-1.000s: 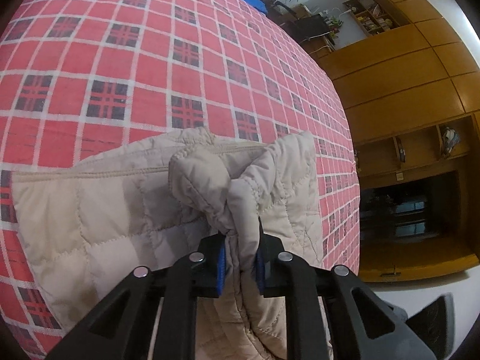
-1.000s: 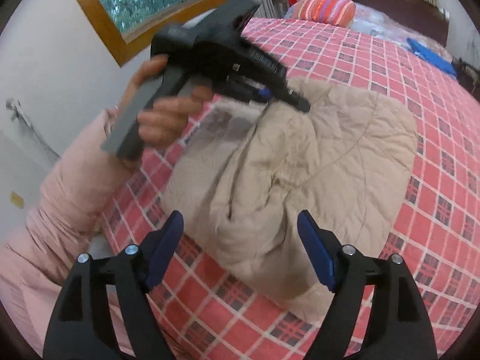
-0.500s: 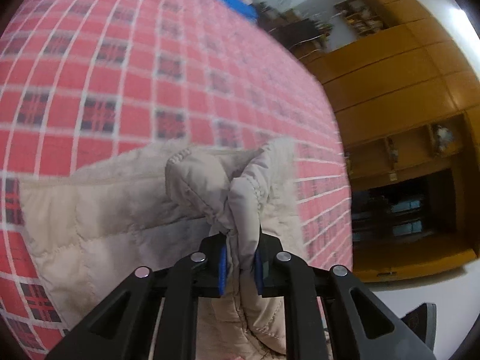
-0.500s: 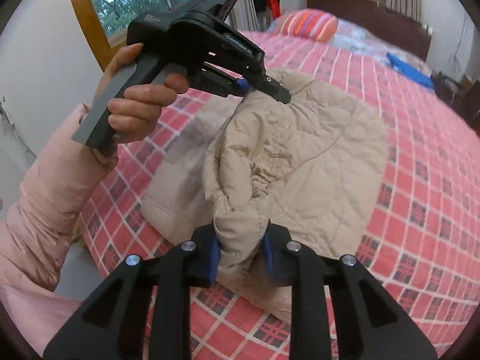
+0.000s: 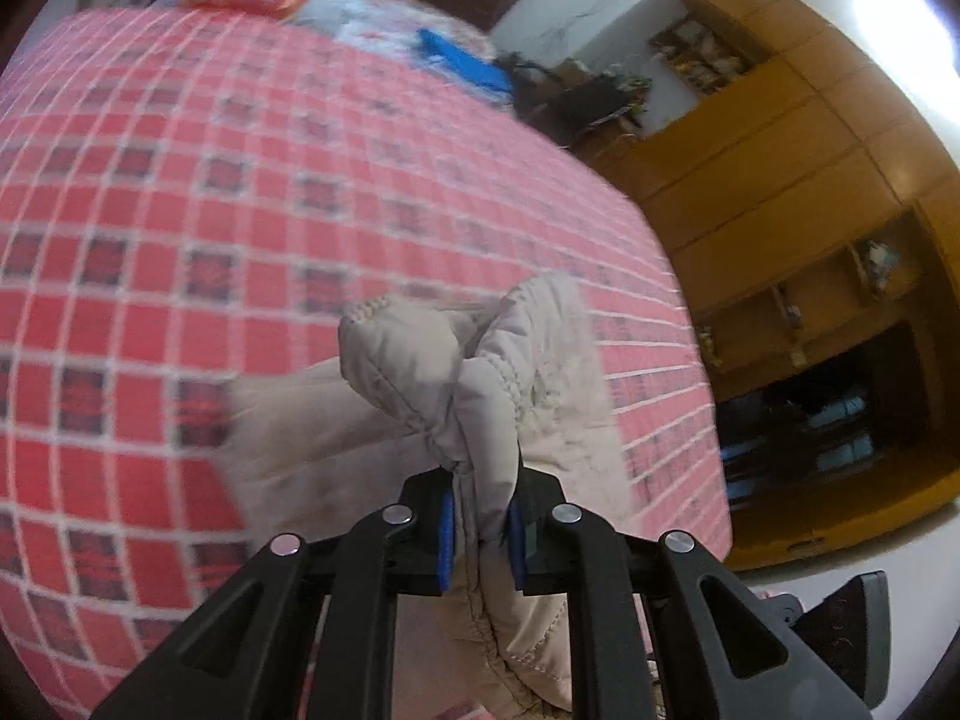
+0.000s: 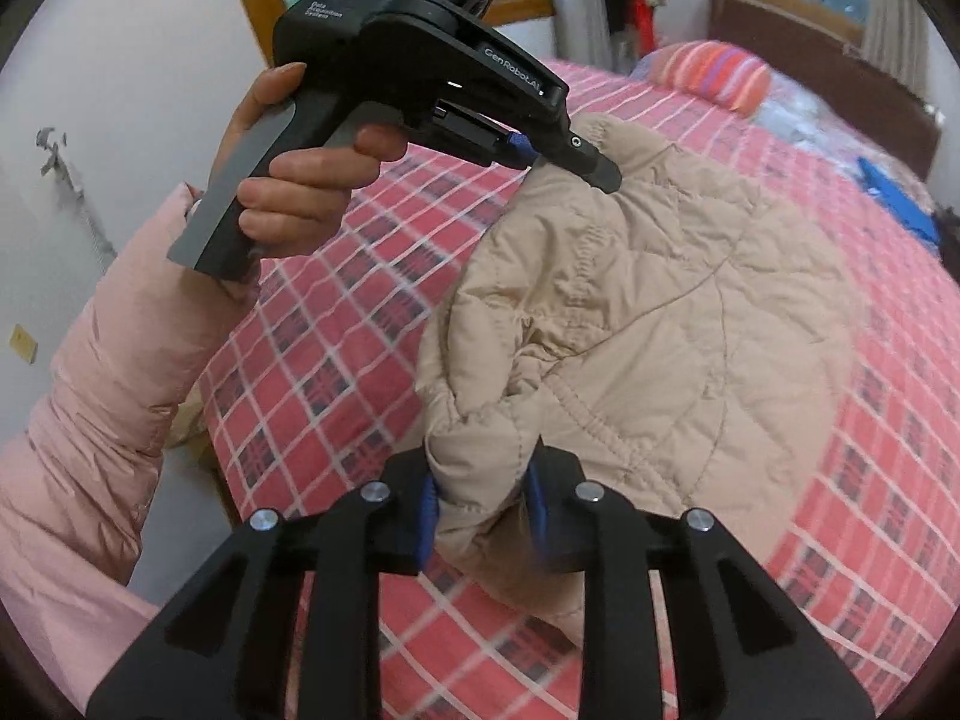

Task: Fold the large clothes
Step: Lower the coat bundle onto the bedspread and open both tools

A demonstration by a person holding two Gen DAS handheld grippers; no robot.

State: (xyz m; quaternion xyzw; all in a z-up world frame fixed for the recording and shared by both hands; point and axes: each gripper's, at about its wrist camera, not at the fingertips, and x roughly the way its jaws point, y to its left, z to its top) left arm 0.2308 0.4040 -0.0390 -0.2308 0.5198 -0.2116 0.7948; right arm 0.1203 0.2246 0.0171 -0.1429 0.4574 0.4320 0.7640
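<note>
Gripping bunched edges of the beige jacket (image 6: 648, 312) on the bed (image 6: 336, 324), both grippers, left (image 5: 480, 519) and right (image 6: 480, 507), are clenching thick padding that risks slipping free mid-fold

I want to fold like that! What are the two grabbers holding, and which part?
Both pinch the beige quilted jacket: the left gripper a bunched stitched edge, the right gripper another bunched fold at its near edge.
</note>
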